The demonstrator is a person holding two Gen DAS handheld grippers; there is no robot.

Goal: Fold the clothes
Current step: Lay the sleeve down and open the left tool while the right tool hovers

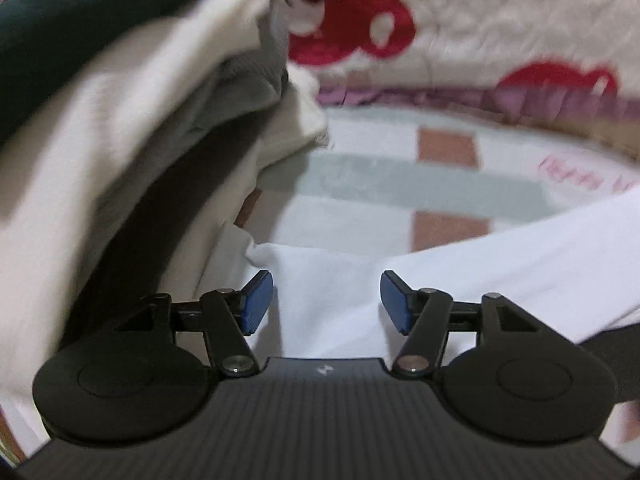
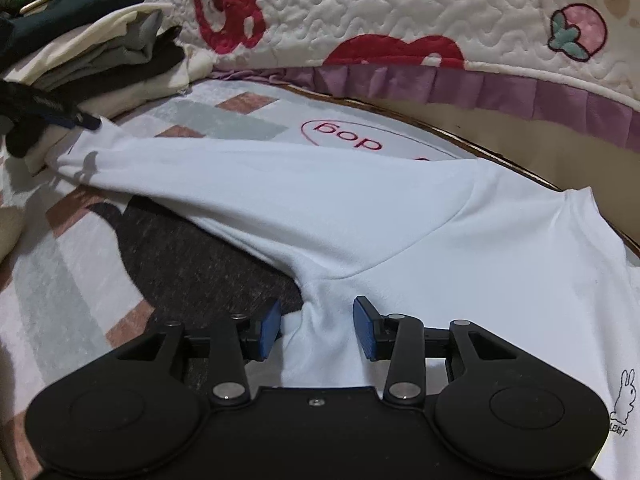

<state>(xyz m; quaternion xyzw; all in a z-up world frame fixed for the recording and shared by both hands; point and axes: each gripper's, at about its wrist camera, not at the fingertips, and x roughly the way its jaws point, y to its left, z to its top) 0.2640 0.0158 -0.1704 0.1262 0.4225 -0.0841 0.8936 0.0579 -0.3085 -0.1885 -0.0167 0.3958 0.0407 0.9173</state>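
A white long-sleeved shirt lies spread on the checked bedsheet, one sleeve stretched toward the far left. My right gripper is open, its blue pads on either side of a bunched fold of the shirt near the armpit. My left gripper is open over the sleeve's end; in the right wrist view it shows at the sleeve's tip. A dark grey garment lies flat under the shirt.
A stack of folded clothes, white, grey, brown and dark green, stands at the left, close to my left gripper; it also shows in the right wrist view. A quilted cover with red bears and a purple frill rises behind the bed.
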